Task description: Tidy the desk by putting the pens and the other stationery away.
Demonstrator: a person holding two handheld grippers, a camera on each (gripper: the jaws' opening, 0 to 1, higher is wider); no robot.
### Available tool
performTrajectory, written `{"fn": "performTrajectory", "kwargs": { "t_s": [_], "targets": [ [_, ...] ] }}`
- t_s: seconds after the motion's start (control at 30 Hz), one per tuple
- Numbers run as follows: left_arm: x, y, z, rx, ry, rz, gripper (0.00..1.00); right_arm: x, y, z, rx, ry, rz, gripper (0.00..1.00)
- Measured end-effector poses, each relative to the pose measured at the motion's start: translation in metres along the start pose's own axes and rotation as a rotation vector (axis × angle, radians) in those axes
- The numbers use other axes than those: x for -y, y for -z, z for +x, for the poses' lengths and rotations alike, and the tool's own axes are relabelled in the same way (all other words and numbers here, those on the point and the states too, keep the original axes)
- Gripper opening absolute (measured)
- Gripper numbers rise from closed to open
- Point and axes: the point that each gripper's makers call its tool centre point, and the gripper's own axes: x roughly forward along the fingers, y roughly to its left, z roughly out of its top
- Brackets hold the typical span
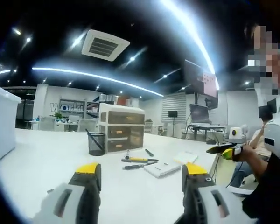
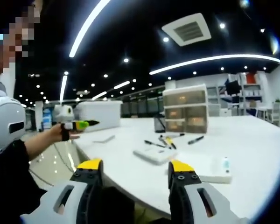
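Yellow-tipped jaws of the left gripper (image 1: 142,173) rise from the near edge of the left gripper view, standing apart with nothing between them, above a white desk (image 1: 46,158). Beyond them on the desk lie the pens (image 1: 139,162): one with a yellow body and two dark ones just beside it, and a separate dark marker (image 1: 149,152) a little farther off. Right of the pens lies a white notebook (image 1: 162,169), and another flat white pad (image 1: 186,157) lies behind it. Left of the pens a black mesh pen cup (image 1: 96,143) stands upright with a pen leaning in it, just beside a drawer unit (image 1: 121,127) of translucent drawers. A white bin (image 1: 2,121) stands at the far left. At the right edge the right gripper (image 1: 222,150) comes into view, held in a person's hand.

In the right gripper view, the right gripper's (image 2: 135,169) own jaws are likewise parted and empty, near the desk's rim. The notebook (image 2: 155,154) lies beyond them, the pens (image 2: 164,142) behind it, with the drawer unit (image 2: 185,109) farther back. A small white bottle (image 2: 226,164) rests on a pad to the right.
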Motion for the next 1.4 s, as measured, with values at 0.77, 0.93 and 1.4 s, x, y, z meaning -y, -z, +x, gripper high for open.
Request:
{"fn": "performTrajectory", "kwargs": {
  "t_s": [0.77, 0.93, 1.4],
  "targets": [
    [0.026, 0.026, -0.04, -0.035, -0.052, -0.003, 0.73, -0.004, 0.007, 0.006, -0.031, -0.02, 0.003, 0.54],
    [0.028, 0.031, -0.041, -0.05, -0.047, -0.017, 0.73, -0.003, 0.01, 0.01, -0.079, -0.029, -0.022, 0.54],
    [0.019, 0.043, -0.047, -0.071, -0.08, -0.004, 0.74, 0.014, -0.02, 0.03, -0.214, -0.077, -0.141, 0.52]
  ]
}}
